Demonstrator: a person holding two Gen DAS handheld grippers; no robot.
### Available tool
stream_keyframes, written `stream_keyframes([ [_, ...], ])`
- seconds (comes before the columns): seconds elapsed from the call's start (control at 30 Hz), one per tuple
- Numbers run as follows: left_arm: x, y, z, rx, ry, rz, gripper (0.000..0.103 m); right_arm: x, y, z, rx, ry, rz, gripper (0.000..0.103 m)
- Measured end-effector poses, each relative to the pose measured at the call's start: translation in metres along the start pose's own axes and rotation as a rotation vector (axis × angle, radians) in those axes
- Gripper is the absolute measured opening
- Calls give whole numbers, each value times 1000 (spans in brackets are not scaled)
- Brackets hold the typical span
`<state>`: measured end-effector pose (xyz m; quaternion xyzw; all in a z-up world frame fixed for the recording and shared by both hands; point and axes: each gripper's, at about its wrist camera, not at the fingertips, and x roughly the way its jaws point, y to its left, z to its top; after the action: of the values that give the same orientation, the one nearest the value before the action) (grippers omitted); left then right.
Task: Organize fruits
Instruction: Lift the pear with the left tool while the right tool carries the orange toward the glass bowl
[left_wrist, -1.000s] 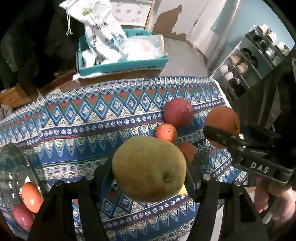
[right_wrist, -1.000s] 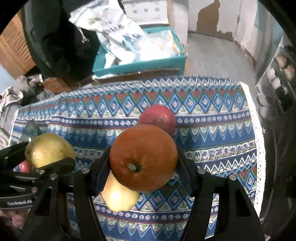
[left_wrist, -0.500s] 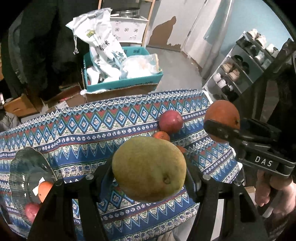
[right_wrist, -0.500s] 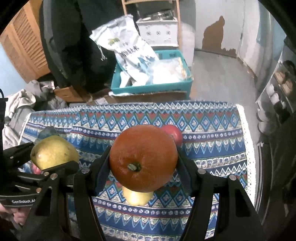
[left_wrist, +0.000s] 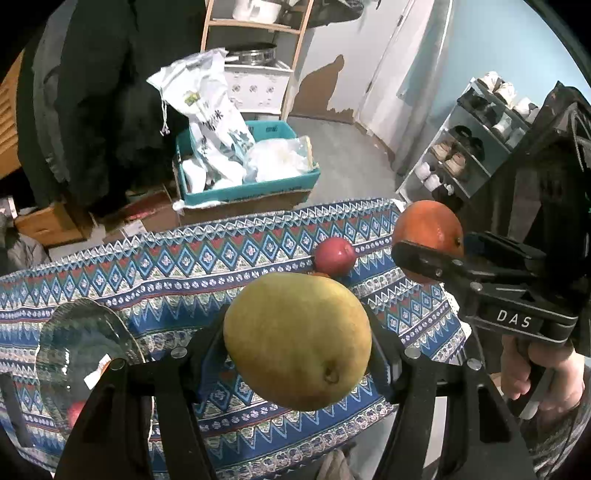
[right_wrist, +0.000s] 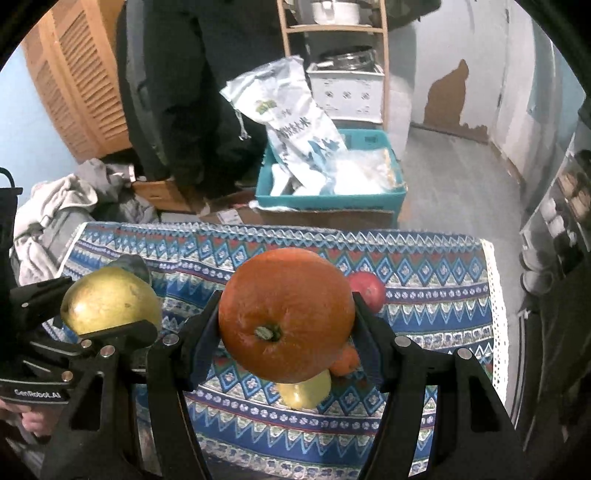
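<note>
My left gripper (left_wrist: 297, 341) is shut on a yellow-green pear (left_wrist: 295, 338) and holds it high above the patterned tablecloth (left_wrist: 221, 266). My right gripper (right_wrist: 286, 319) is shut on a large orange (right_wrist: 286, 314), also raised; it shows in the left wrist view (left_wrist: 428, 230) too. A red apple (left_wrist: 334, 255) lies on the cloth at the right, with a small orange (right_wrist: 345, 362) and a yellow fruit (right_wrist: 306, 391) near it. A glass bowl (left_wrist: 79, 350) at the left holds a red fruit (left_wrist: 75, 411).
The table's far edge drops to the floor, where a teal crate (left_wrist: 247, 177) with white bags stands. A shoe rack (left_wrist: 476, 140) is to the right. Dark coats (left_wrist: 110, 92) hang behind. Cardboard boxes (left_wrist: 48, 223) sit at the left.
Both grippers have risen and pulled back from the table with their fruits still held. The table and loose fruits look smaller and lower in both views.
</note>
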<state>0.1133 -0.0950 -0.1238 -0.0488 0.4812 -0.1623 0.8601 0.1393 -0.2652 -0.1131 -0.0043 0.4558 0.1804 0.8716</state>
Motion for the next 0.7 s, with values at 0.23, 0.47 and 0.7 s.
stream_keyframes([
  [0.23, -15, 9, -5, 2, -11, -7, 67, -6, 19, 3, -41, -14, 24, 66],
  [0.47, -29, 27, -12, -23, -13, -2, 67, -3, 40, 7, -64, -18, 74, 66],
  [0.7, -41, 52, -18, -58, -26, 6, 67, 6, 64, 13, -98, -3, 112, 66],
])
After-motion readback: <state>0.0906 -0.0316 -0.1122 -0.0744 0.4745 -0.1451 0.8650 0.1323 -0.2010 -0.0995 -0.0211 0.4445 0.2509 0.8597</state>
